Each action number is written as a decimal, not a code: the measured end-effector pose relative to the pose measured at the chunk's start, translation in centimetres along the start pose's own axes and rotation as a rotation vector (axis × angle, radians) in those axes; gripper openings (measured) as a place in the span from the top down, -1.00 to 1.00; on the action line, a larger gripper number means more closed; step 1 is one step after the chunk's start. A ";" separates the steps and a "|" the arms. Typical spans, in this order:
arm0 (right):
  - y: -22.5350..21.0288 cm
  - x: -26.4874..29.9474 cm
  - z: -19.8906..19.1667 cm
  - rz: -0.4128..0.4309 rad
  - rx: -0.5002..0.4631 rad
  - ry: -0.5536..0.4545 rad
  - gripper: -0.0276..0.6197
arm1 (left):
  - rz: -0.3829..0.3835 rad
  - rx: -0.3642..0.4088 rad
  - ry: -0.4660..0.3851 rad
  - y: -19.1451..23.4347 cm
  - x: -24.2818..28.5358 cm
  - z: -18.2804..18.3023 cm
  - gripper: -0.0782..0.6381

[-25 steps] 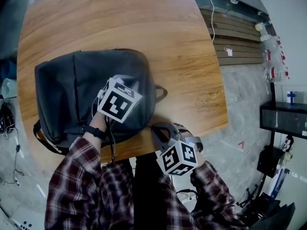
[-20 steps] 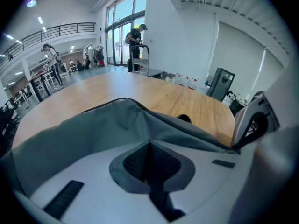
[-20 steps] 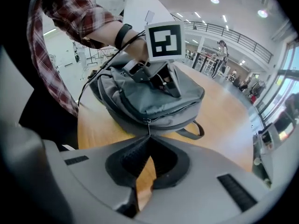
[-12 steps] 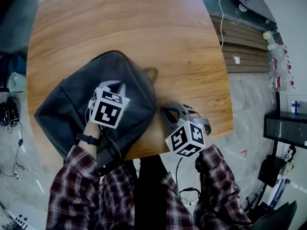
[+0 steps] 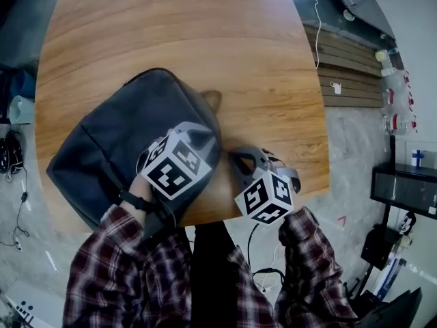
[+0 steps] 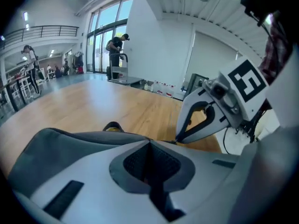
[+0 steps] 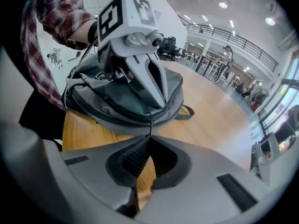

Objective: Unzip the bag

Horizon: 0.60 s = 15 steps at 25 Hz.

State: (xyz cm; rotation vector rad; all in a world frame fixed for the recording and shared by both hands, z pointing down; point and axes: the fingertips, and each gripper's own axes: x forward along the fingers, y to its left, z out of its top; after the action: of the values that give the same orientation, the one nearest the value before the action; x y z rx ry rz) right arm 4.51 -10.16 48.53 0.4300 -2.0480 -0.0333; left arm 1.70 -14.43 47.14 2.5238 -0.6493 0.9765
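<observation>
Grey bag [image 5: 116, 135] on wooden table [image 5: 205, 33]. Left gripper [image 5: 203, 134], fingers pressed together, rests atop it; right gripper [image 5: 235, 161] at four o'clock pinches the zipper pull [image 7: 150, 123].

I see the dark grey bag [image 5: 116, 142] lying flat by the tabletop's [image 5: 205, 33] near edge. Its zip seems closed, with the zip pull [image 7: 150, 123] on its right side.

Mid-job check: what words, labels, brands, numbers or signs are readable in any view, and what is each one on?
No words or numbers are readable in any view.
Black-and-white square patterns, no letters: cube of the left gripper, cube of the right gripper.
Blue cross sign: white panel at the head view's right edge.
Red labels on the bottles: too small to read.
Bag: no brand or label showing.
</observation>
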 end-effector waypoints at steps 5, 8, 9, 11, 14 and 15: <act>1.9 -0.4 -0.1 0.044 0.112 -0.011 0.89 | 0.014 -0.025 0.011 0.4 0.7 -0.1 0.76; 3.6 -0.7 0.2 0.057 0.174 -0.013 0.88 | 0.023 -0.030 0.018 0.5 1.2 0.0 0.76; 4.2 -0.6 0.5 0.062 0.190 -0.011 0.88 | 0.023 -0.035 0.019 0.6 1.3 0.1 0.76; 5.6 -0.6 1.2 0.073 0.212 -0.006 0.88 | 0.024 -0.048 0.026 0.7 1.3 0.0 0.76; 7.4 -0.4 2.3 0.085 0.223 0.003 0.88 | 0.026 -0.060 0.033 0.9 1.0 -0.1 0.76; 7.8 -0.4 2.5 0.089 0.224 0.005 0.88 | 0.026 -0.064 0.033 0.9 1.0 -0.1 0.76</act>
State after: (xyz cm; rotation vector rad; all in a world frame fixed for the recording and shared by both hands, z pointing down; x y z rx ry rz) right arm 0.26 -3.15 48.54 0.4756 -2.0719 0.2528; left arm 1.77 -15.41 48.09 2.4449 -0.6933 0.9885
